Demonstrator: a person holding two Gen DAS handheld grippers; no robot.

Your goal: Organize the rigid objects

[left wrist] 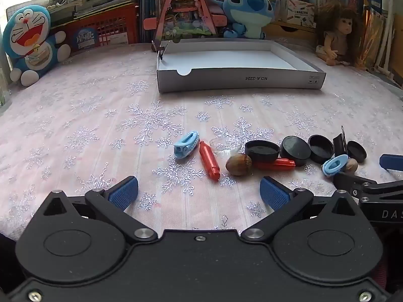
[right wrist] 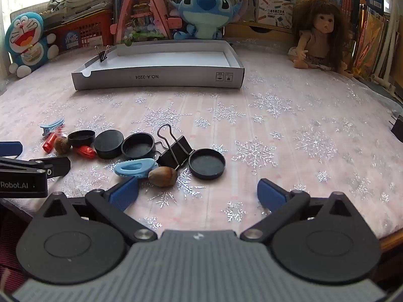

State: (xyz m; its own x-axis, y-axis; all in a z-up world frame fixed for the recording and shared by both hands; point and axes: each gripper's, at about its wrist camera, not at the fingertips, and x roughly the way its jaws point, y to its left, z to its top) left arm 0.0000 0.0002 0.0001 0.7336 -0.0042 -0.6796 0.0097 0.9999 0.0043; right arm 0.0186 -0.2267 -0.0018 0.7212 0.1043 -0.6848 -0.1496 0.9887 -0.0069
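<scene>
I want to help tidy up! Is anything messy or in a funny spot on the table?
Yes. The small things lie jumbled on the tablecloth, not in the white box: black caps, red tubes, blue clips, nuts and a binder clip. Another binder clip is pinched on the box's rim.

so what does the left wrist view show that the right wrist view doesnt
Only the left wrist view shows the clear plastic cup beside the red tube. Only the right wrist view shows the big binder clip whole, with its wire handles. Both show the white box, empty but for a small clip on its rim, the black caps, and the acorns. Both grippers are open.
</scene>
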